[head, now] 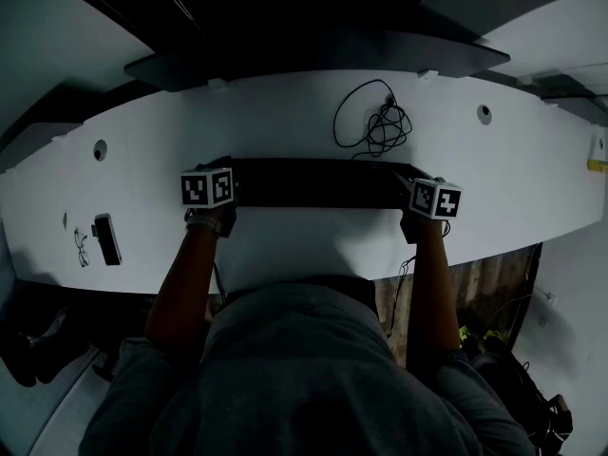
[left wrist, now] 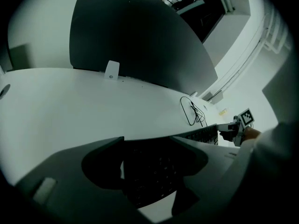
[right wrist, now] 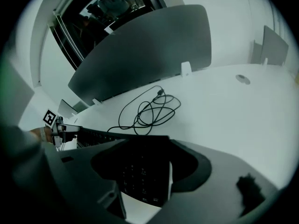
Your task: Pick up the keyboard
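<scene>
A long black keyboard (head: 318, 183) lies crosswise over the white desk (head: 275, 117), just in front of me. My left gripper (head: 234, 187) is shut on its left end and my right gripper (head: 407, 196) on its right end. In the left gripper view the keys (left wrist: 154, 171) fill the space between the jaws of the left gripper (left wrist: 147, 143), and the right gripper (left wrist: 237, 126) shows at the keyboard's far end. The right gripper view mirrors this: the keyboard (right wrist: 140, 176) sits inside the right gripper (right wrist: 147, 146), with the left gripper (right wrist: 56, 125) beyond.
A coiled black cable (head: 375, 122) lies on the desk just behind the keyboard. A dark phone-like device (head: 106, 239) and a small wire (head: 81, 245) sit at the left near the front edge. A grey divider panel (head: 313, 60) lines the desk's back.
</scene>
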Available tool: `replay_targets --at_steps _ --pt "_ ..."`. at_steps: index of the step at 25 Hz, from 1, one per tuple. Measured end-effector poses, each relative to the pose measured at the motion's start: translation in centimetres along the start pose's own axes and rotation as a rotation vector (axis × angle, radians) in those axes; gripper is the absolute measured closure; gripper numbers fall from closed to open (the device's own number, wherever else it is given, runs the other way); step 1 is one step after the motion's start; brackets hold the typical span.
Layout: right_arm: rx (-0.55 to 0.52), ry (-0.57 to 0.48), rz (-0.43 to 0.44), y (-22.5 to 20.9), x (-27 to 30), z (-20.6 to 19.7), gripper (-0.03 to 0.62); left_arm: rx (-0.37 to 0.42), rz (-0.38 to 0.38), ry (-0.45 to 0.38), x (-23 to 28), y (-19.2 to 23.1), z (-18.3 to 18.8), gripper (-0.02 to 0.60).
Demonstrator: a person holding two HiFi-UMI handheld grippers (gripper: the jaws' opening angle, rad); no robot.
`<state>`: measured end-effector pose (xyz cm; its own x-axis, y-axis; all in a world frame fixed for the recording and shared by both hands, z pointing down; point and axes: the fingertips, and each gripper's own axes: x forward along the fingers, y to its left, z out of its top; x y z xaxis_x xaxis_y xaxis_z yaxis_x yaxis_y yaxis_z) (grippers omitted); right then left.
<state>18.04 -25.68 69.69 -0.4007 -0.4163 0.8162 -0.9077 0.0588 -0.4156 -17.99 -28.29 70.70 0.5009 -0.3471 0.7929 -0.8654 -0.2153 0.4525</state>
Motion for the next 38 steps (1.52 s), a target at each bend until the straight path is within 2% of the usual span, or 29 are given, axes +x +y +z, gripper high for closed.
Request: replay_targets --at_steps 16,28,38 --pt "-0.225 -0.266 -0.011 5.8 -7.9 5.2 0.333 0.105 -0.036 -0.211 -7.9 -2.6 3.8 0.298" --pt "-0.262 -0.414 0.001 8.0 -13.6 6.4 0.333 0.175 -0.032 -0.354 -14.2 -5.8 5.8 0.298" --pt "-0.306 -0.566 0.014 11.3 -19.5 8.2 0.333 0.287 -0.037 -0.497 -20.5 -9.2 9.1 0.298"
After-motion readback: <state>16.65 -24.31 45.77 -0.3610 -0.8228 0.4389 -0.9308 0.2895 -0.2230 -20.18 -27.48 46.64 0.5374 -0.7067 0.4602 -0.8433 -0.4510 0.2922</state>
